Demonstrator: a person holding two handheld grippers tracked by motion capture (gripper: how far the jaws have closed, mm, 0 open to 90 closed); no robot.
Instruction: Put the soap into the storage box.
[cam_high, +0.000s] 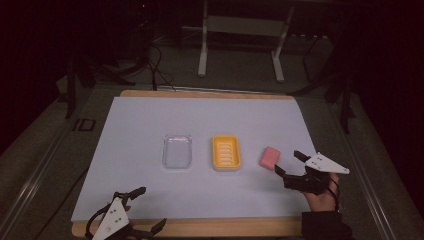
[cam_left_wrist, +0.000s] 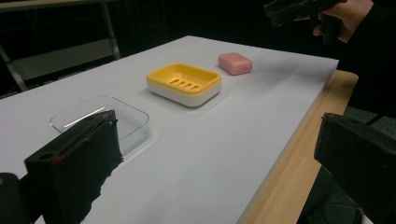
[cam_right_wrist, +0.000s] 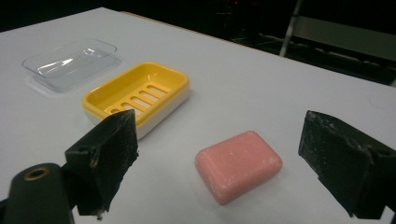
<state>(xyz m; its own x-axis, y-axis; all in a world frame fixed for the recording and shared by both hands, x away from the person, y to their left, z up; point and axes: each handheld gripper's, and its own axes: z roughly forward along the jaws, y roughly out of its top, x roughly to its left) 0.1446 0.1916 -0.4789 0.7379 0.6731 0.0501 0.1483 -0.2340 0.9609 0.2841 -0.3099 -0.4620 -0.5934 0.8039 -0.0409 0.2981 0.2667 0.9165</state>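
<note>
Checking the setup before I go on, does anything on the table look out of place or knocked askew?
Only the pink soap bar: it lies bare on the white sheet, slightly skewed, beside the empty yellow soap dish. The clear lid rests apart on the dish's other side. Nothing is spilled or visibly damaged.

You work in a dim room: behind the white table top stands a grey metal frame on dark floor.
</note>
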